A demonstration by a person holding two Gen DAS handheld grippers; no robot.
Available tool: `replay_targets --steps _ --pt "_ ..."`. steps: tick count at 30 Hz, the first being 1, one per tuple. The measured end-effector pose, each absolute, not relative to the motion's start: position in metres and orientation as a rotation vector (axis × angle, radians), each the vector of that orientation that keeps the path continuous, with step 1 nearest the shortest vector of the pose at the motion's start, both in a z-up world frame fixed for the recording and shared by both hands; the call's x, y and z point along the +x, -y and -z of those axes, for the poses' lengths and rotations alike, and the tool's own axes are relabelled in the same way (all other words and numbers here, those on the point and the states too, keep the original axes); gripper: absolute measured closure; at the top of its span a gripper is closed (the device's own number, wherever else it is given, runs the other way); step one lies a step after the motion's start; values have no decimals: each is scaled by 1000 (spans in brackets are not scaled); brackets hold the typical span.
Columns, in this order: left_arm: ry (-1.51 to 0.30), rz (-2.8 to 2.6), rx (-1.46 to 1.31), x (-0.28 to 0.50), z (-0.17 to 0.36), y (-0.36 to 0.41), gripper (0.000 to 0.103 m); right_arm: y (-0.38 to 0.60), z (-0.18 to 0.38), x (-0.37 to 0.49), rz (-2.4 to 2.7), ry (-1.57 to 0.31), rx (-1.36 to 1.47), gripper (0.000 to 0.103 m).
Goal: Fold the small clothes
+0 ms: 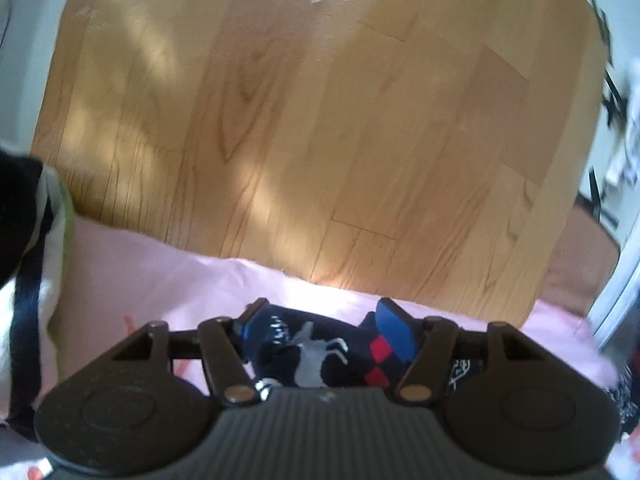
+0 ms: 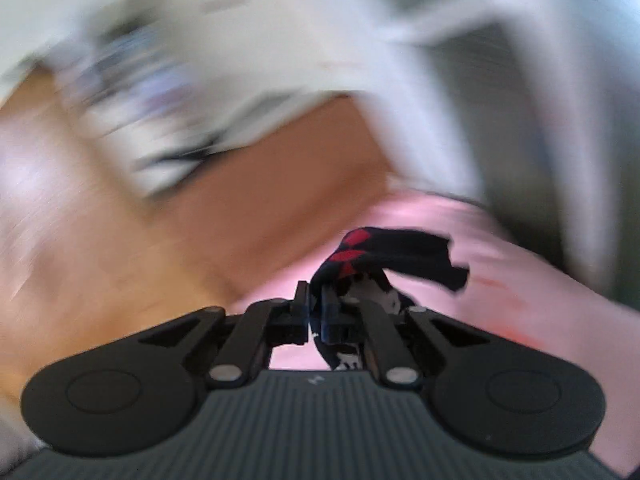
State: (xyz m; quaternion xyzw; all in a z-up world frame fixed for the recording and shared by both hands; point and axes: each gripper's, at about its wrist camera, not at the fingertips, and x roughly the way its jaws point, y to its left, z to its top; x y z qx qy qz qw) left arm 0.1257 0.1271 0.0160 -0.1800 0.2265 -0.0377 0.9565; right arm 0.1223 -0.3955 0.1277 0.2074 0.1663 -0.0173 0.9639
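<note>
Pink fabric spreads across the lower part of both views, a sheet or blanket (image 1: 168, 272) with faint orange marks on it, and that's the working surface. On it lies the small dark navy garment (image 1: 316, 354), printed with a pale grey horse figure and red diamonds, and it sits right between the fingers of the left gripper (image 1: 324, 328). That gripper is spread wide, blue pads (image 1: 394, 326) standing apart on either side of the cloth, nothing pinched at all. Over to the right wrist view, and it's a different story: the right gripper (image 2: 316, 304) is clamped tight on a fold of the same navy garment (image 2: 404, 254), its two black fingers pressed together with cloth squeezed between them. From that pinch the fabric rises and trails off to the right, red diamonds showing on top, a loose edge lifted above the pink sheet (image 2: 500, 280). Everything behind it is heavily smeared with motion blur, so the pale shapes up there can't be identified. Back in the left view, the wooden floor (image 1: 312, 120) fills the upper frame beyond the edge of the pink sheet, with patches of sunlight across the boards. At the far left edge sits a heap of black and white cloth with a green edge (image 1: 44, 220), resting on the pink sheet, well apart from the navy piece.
</note>
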Motion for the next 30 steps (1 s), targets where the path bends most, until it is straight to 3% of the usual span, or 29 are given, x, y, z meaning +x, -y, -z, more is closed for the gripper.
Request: replay_targets --steps 4,7,9,12,17,19,20,21,22,24,25,26,27,30 --pt "-476 86 -459 128 -16 -148 37 249 -131 155 -297 -353 100 95" --pt "-476 90 -479 129 -16 -154 25 156 -92 162 -533 -433 -60 92" --pt "-491 94 -482 131 -14 -156 25 116 -53 163 -655 -561 -168 89" --pt "-515 96 -476 135 -12 -154 25 120 -24 153 -662 -617 -189 89" --pt "-549 103 -426 141 -9 -142 30 214 -35 145 -406 -581 -5 85" --pt "-557 99 -398 141 -8 -137 37 250 -39 148 -266 -552 43 79" --pt "-567 91 -386 142 -8 -135 40 268 -39 150 -184 -545 60 67" --pt "-583 81 -375 144 -6 -133 49 285 -35 152 -128 -542 81 54" --pt "-601 63 -358 146 -4 -131 64 297 -31 158 -84 -548 113 50" --pt "-632 13 -315 150 1 -129 82 317 -18 177 -25 -610 189 47" --pt "-630 16 -322 150 2 -131 84 323 -9 188 -34 -655 236 49" --pt "-620 19 -341 148 1 -135 87 325 -2 195 -62 -683 268 75" --pt "-599 10 -352 145 -2 -138 95 323 0 200 -72 -685 283 84" --pt "-556 -17 -376 139 -6 -147 96 299 -26 191 -106 -462 185 85"
